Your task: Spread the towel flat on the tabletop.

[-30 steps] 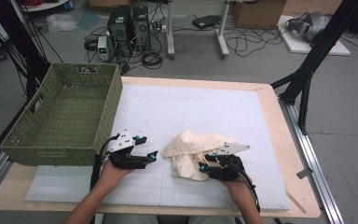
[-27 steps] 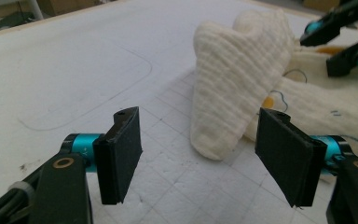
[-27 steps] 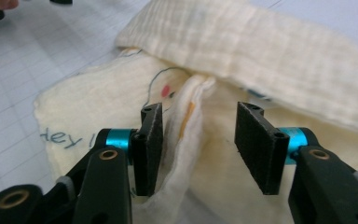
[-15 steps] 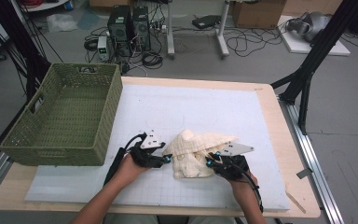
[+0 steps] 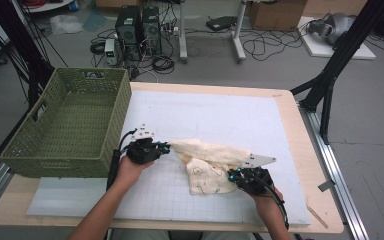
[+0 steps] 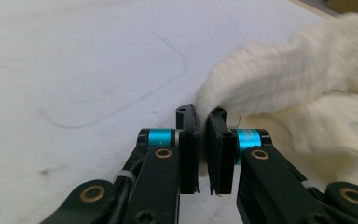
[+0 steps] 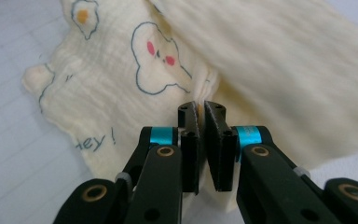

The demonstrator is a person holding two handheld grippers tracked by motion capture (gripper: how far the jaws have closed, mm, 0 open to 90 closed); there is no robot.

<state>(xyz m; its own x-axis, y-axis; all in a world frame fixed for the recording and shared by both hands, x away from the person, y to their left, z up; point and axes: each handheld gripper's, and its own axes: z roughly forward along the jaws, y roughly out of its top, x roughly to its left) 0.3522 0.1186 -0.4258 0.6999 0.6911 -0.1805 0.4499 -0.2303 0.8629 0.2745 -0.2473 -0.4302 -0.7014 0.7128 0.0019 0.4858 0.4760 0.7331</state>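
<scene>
Cloth lies near the front edge of the surface, right of the basket, now pinched at two ends. Left gripper has just closed its jaws on one corner, right gripper on an edge fold; spreading or folding can probably begin.

Black hand-held gripper, cyan collars, brass screws, trailing cables

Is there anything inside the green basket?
No, the basket on the left of the table shows nothing but its bare woven bottom, while the cloth lies outside it on the white mat.
</scene>
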